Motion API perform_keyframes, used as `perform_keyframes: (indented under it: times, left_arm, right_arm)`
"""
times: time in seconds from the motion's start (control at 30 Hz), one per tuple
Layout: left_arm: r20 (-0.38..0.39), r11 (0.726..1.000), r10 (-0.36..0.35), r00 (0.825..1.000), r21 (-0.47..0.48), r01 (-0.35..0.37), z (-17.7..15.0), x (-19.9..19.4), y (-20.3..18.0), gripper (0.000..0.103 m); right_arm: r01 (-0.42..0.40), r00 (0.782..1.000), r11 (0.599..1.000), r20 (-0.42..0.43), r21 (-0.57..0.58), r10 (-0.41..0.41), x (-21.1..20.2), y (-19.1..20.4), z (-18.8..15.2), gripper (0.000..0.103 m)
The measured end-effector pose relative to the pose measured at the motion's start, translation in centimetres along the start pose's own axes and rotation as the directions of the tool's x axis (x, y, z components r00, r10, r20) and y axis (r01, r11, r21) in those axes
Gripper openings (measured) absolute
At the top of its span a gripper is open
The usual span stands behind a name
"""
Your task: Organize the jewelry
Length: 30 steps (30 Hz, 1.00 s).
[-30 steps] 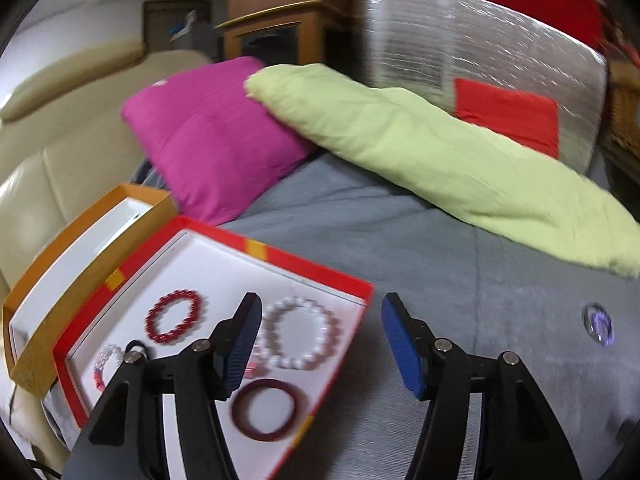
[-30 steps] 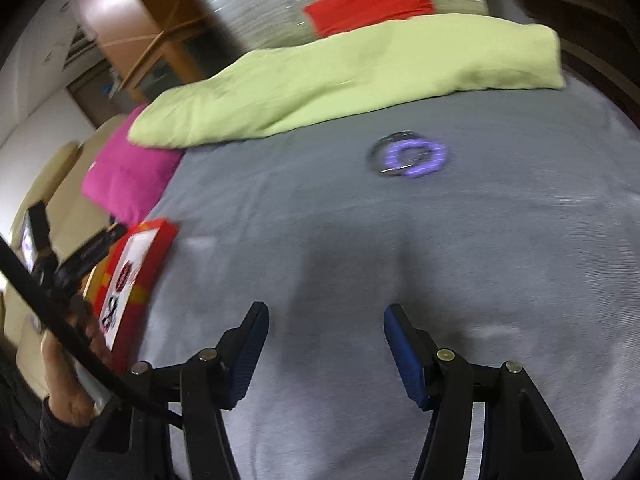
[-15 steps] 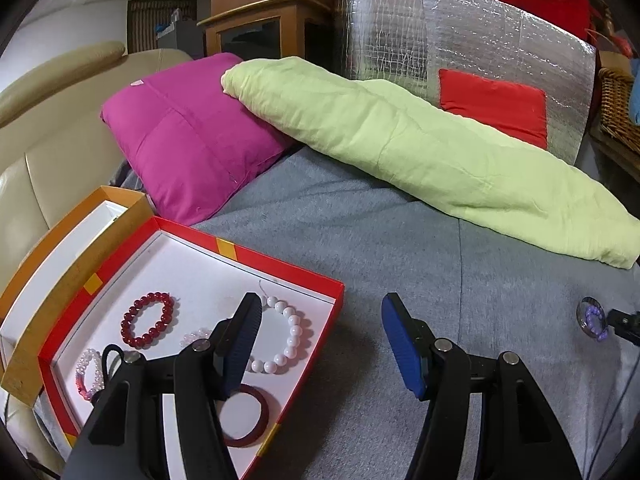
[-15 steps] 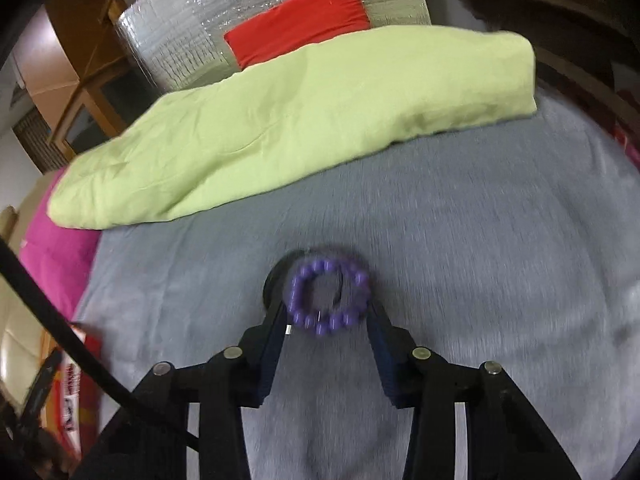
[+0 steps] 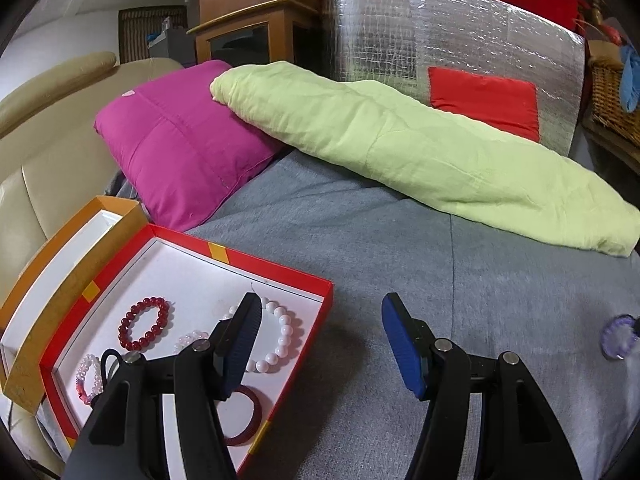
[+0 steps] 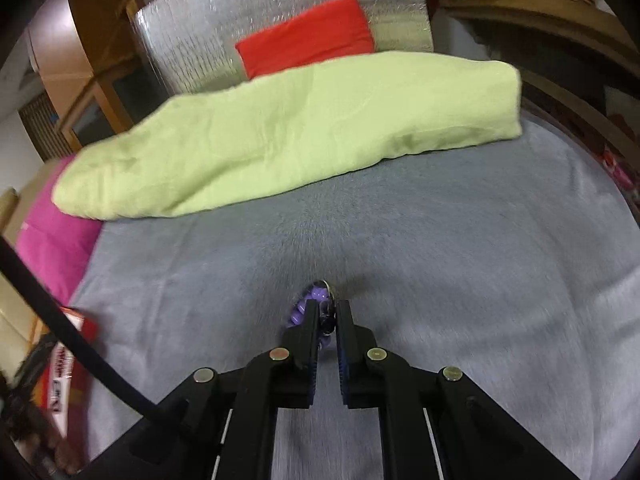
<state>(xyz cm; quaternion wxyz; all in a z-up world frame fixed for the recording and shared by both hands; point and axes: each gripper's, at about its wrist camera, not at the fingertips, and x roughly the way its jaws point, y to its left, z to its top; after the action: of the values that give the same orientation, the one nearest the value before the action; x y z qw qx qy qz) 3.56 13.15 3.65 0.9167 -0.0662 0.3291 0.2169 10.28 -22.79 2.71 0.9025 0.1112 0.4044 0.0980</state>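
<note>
Inside the shallow red cardboard box with a white floor (image 5: 276, 270), five bracelets lie flat and apart from each other: a dark red beaded bracelet (image 5: 144, 323), a white pearl-like beaded bracelet (image 5: 280, 340), a pale pink beaded bracelet (image 5: 86, 376), a smooth dark red bangle (image 5: 250, 420), and a clear pinkish beaded bracelet (image 5: 190, 337) partly hidden behind the gripper. A black loop like a hair tie (image 5: 107, 360) sits next to the pale pink one. Just beside the red box on its left stands one orange cardboard lid or box with a white inside (image 5: 68, 236), and nothing shows in it.

Over the right part of the red box hovers the left gripper (image 5: 320, 344), its blue-padded fingers spread wide and holding nothing.

On the grey blanket (image 6: 460, 248), well apart from the box, the right gripper (image 6: 328, 316) has its fingers nearly together, pinching one purple beaded bracelet (image 6: 310, 300). That bracelet stands on edge between the pads, its ring running forward along the fingers, with the front part sticking out past the tips. Blur hides its finer detail.
</note>
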Motion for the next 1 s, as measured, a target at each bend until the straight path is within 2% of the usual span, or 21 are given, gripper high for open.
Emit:
perform_keyframes:
  times: [0.1,0.17,0.3,0.37,0.4,0.47,0.5,0.53,0.57,0.63,0.7,0.8,0.83,0.87,0.9,0.93,1.0]
  left_arm:
    - [0.01,0.999,0.013,1.0,0.051,-0.014,-0.5,-0.1,-1.1,0.063]
    - [0.013,0.996,0.019,1.0,0.083,-0.02,-0.9,-0.1,-1.7,0.063]
    - [0.035,0.987,0.034,0.999,0.153,-0.039,-1.7,-0.2,-3.1,0.063]
    - [0.041,0.983,0.035,0.999,0.178,-0.042,-2.0,-0.2,-3.7,0.063]
    - [0.042,0.98,0.034,0.999,0.192,-0.042,-2.1,-0.1,-4.0,0.063]
    - [0.048,0.971,0.041,0.998,0.232,-0.051,-2.7,-0.1,-4.8,0.063]
    - [0.049,0.968,0.042,0.998,0.246,-0.053,-2.9,-0.2,-5.1,0.063]
    - [0.05,0.966,0.041,0.998,0.255,-0.052,-3.0,-0.1,-5.3,0.063]
    - [0.054,0.962,0.038,0.998,0.27,-0.052,-3.2,-0.1,-5.7,0.063]
    - [0.061,0.951,0.04,0.997,0.303,-0.056,-3.8,-0.3,-6.4,0.063]
    - [0.058,0.943,0.03,0.998,0.329,-0.048,-4.1,-0.3,-6.9,0.063]
    - [0.067,0.937,0.014,0.998,0.346,-0.036,-4.3,-0.8,-7.4,0.063]
    - [0.07,0.938,0.005,0.998,0.346,-0.029,-4.3,-0.9,-7.5,0.063]
    - [0.072,0.939,-0.007,0.997,0.342,-0.018,-4.2,-1.1,-7.5,0.063]
    - [0.071,0.941,-0.017,0.997,0.338,-0.008,-4.2,-1.3,-7.5,0.063]
    - [0.068,0.942,-0.025,0.997,0.337,0.001,-4.1,-1.3,-7.5,0.063]
    - [0.062,0.942,-0.034,0.997,0.334,0.011,-4.1,-1.4,-7.5,0.063]
  right_arm:
    - [-0.03,0.999,0.999,-0.016,0.029,0.03,-0.8,-1.2,-1.7,0.009]
    - [-0.066,0.997,0.994,-0.022,0.087,0.068,-0.9,-2.6,-2.5,0.009]
    - [-0.134,0.99,0.983,0.055,0.127,0.128,-2.6,-3.9,-2.2,0.009]
    - [-0.136,0.991,0.982,0.017,0.131,0.135,-1.7,-4.2,-2.1,0.009]
    - [-0.172,0.985,0.969,0.017,0.18,0.172,-1.7,-4.8,-2.3,0.009]
    - [-0.201,0.978,0.969,0.091,0.141,0.19,-3.3,-4.6,-1.9,0.008]
    - [-0.2,0.977,0.971,0.1,0.13,0.187,-3.3,-4.5,-1.8,0.008]
    - [-0.244,0.969,0.96,0.061,0.139,0.238,-2.6,-4.3,-1.8,0.008]
    - [-0.33,0.943,0.933,0.016,0.141,0.332,-1.9,-3.7,-2.0,0.008]
    - [-0.404,0.913,0.913,-0.033,0.062,0.407,-1.8,-1.8,-2.3,0.011]
    - [-0.377,0.926,0.926,-0.016,0.016,0.377,-2.1,-1.0,-2.3,0.011]
    - [-0.328,0.945,0.936,0.064,0.128,0.322,-2.6,-3.3,-1.9,0.011]
    - [-0.29,0.956,0.943,0.085,0.163,0.28,-2.8,-4.3,-1.8,0.013]
    - [-0.227,0.973,0.954,0.088,0.197,0.213,-2.8,-5.3,-1.7,0.019]
    - [-0.188,0.981,0.958,0.082,0.215,0.174,-2.6,-5.9,-1.6,0.025]
    - [-0.143,0.989,0.96,0.06,0.241,0.132,-2.3,-6.6,-1.7,0.025]
    - [-0.101,0.994,0.964,-0.001,0.245,0.105,-1.2,-6.8,-1.8,0.025]
